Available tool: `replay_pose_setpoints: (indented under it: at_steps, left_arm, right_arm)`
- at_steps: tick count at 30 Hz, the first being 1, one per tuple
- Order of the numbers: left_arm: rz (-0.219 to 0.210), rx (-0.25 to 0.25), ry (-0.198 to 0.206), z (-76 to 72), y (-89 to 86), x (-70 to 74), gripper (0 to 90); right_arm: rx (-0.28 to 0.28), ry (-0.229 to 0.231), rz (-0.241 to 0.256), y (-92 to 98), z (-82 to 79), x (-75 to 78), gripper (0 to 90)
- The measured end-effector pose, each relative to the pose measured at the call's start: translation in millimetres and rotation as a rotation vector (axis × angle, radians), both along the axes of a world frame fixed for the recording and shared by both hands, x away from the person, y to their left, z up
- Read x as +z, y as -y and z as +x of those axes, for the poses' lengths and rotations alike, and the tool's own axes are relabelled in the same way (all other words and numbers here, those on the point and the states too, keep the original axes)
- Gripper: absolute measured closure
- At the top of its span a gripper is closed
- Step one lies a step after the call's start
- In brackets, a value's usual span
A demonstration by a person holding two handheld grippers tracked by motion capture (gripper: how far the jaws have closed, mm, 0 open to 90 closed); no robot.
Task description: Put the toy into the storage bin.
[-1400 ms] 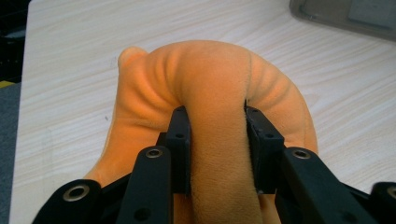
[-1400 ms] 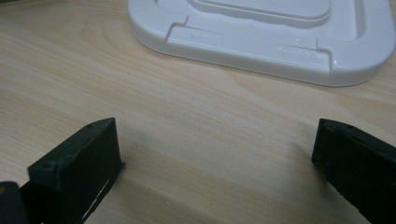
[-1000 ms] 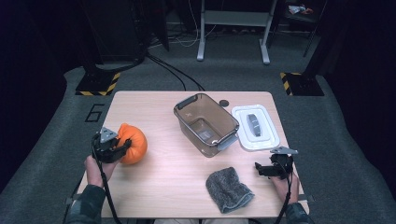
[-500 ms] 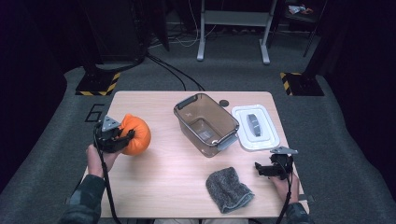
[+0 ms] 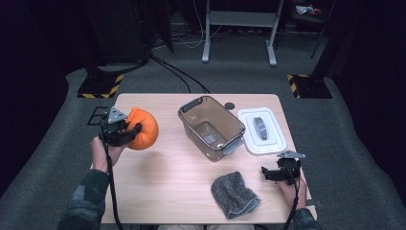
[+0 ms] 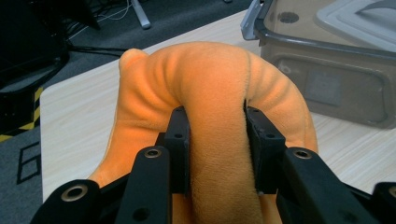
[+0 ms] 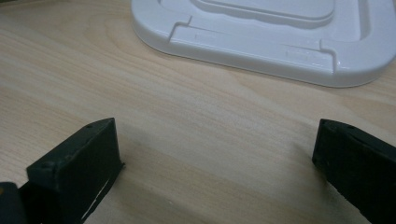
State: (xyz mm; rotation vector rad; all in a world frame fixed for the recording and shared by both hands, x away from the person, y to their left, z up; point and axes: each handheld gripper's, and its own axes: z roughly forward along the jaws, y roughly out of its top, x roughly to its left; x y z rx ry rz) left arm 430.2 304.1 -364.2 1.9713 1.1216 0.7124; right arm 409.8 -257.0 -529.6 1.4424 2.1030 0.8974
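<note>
Surface (image 5: 167, 182) of pale wood carries a clear tub (image 5: 210, 127) to the right of the left tongs (image 5: 125, 132), which pinch a fold of the orange plush pumpkin (image 5: 143, 128) held above the wood. White lid (image 5: 261, 130) lies just ahead of the right tongs (image 5: 274, 173), spread wide; grey cloth (image 5: 233, 194) beside them.

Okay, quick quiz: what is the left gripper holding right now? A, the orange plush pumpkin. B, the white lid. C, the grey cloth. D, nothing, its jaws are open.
A: the left gripper has its jaws pinched into a fold of the orange plush pumpkin, while the grey cloth and the white lid lie apart from it on the table.
</note>
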Motion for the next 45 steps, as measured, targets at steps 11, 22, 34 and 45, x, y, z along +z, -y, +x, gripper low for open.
replay_pose_setpoints:
  at_steps: [11,22,34,45]
  left_arm:
    - [0.0,-0.019,0.017,18.0,11.1,31.1,65.2]
    - [0.021,-0.081,0.032,44.8,38.8,56.6,64.9]
    - [0.026,-0.146,0.051,65.5,79.3,64.3,64.8]
    - [0.029,-0.211,0.041,83.1,120.2,66.2,64.8]
  right_arm:
    - [-0.004,0.0,-0.003,0.1,0.2,0.0,0.0]
    - [-0.007,0.001,-0.001,0.0,0.5,0.0,0.0]
    - [-0.008,0.001,-0.001,-0.1,0.5,-0.1,0.1]
    - [-0.012,-0.001,0.003,-0.2,0.3,0.0,0.3]
